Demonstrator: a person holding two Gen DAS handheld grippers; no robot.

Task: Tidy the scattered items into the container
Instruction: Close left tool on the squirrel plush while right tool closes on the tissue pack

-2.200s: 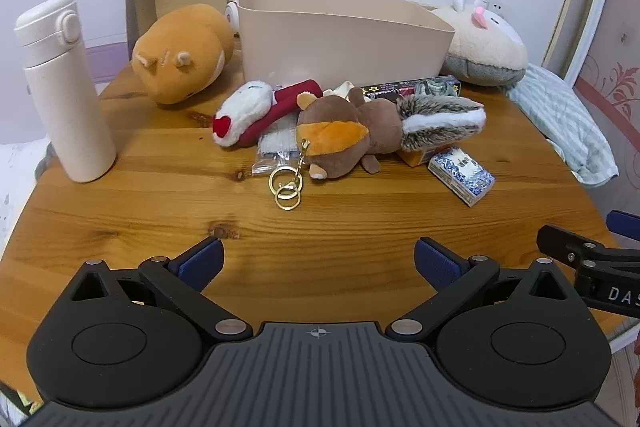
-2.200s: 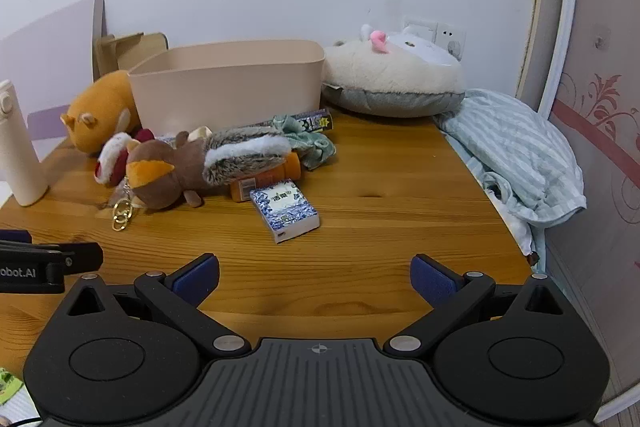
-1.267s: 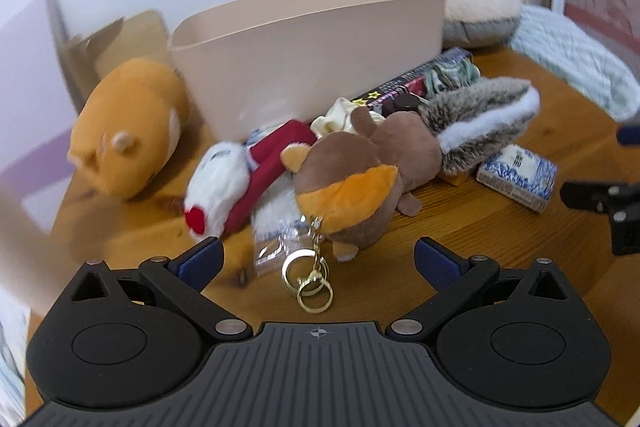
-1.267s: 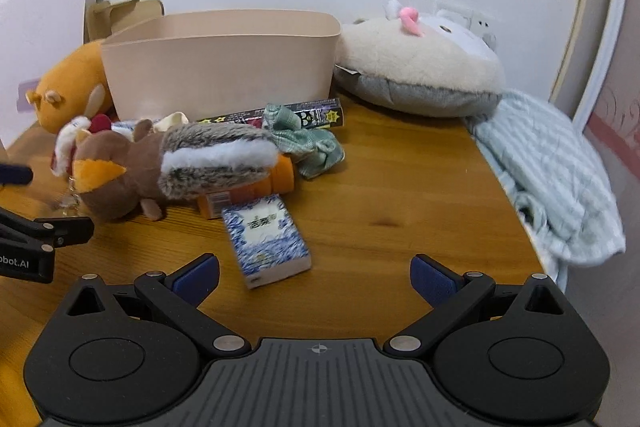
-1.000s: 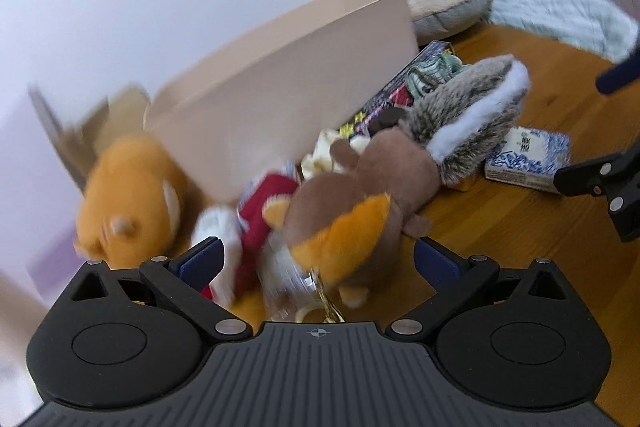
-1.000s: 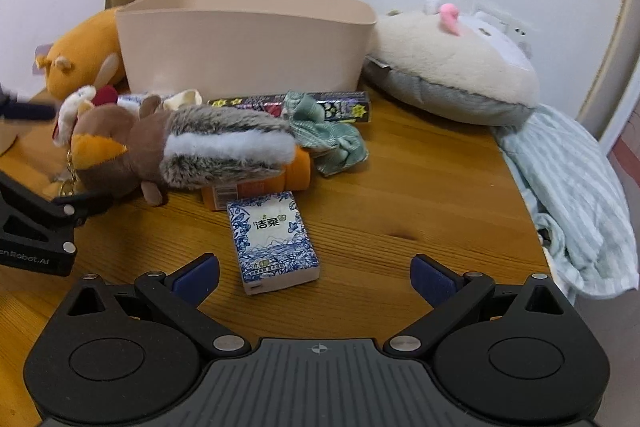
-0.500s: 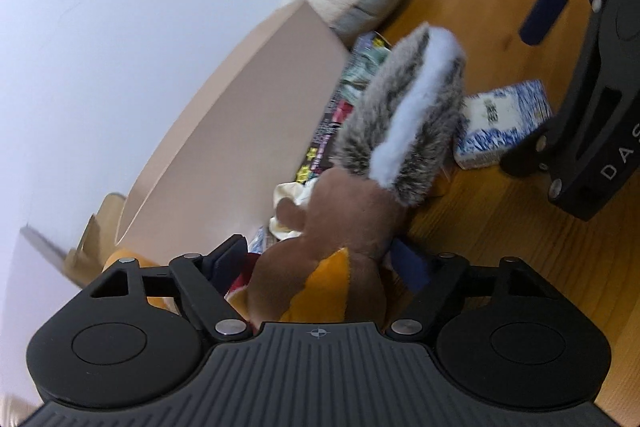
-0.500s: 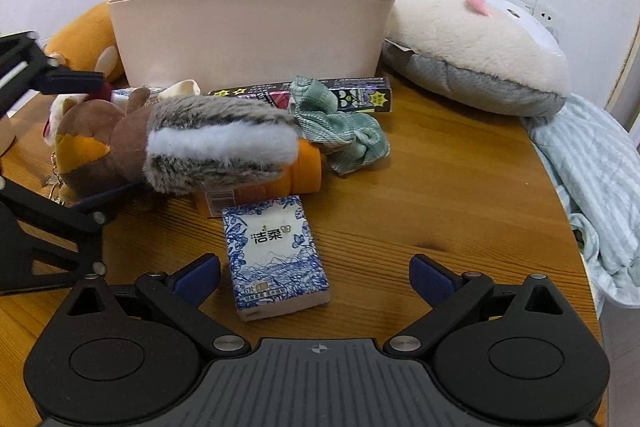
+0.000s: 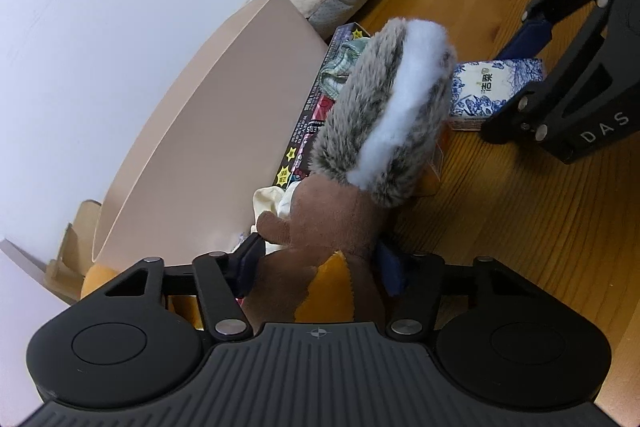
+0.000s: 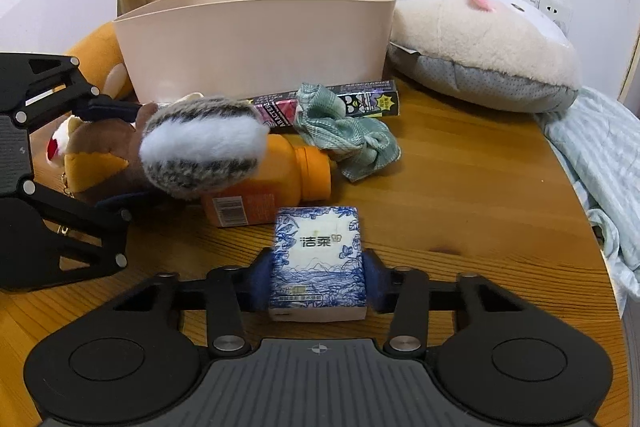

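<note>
My left gripper point(image 9: 320, 267) is shut on the brown squirrel plush point(image 9: 340, 219); its grey and white tail point(image 9: 392, 107) points away from me. The plush also shows in the right wrist view point(image 10: 200, 147), with the left gripper point(image 10: 116, 155) around it. My right gripper point(image 10: 318, 279) is shut on the blue and white tissue pack point(image 10: 318, 263) on the wooden table point(image 10: 460, 211). The pack also shows in the left wrist view point(image 9: 492, 91). The beige container point(image 10: 256, 39) stands behind the items, open at the top.
An orange bottle point(image 10: 288, 171), a green cloth point(image 10: 344, 131) and a long dark box point(image 10: 360, 99) lie in front of the container. A cream plush cushion point(image 10: 480, 43) and striped fabric point(image 10: 600, 155) are on the right. An orange plush point(image 10: 100, 59) is on the left.
Both grippers moved in from open. The left closed on the squirrel plush and rolled sideways. The right advanced and closed on the tissue pack.
</note>
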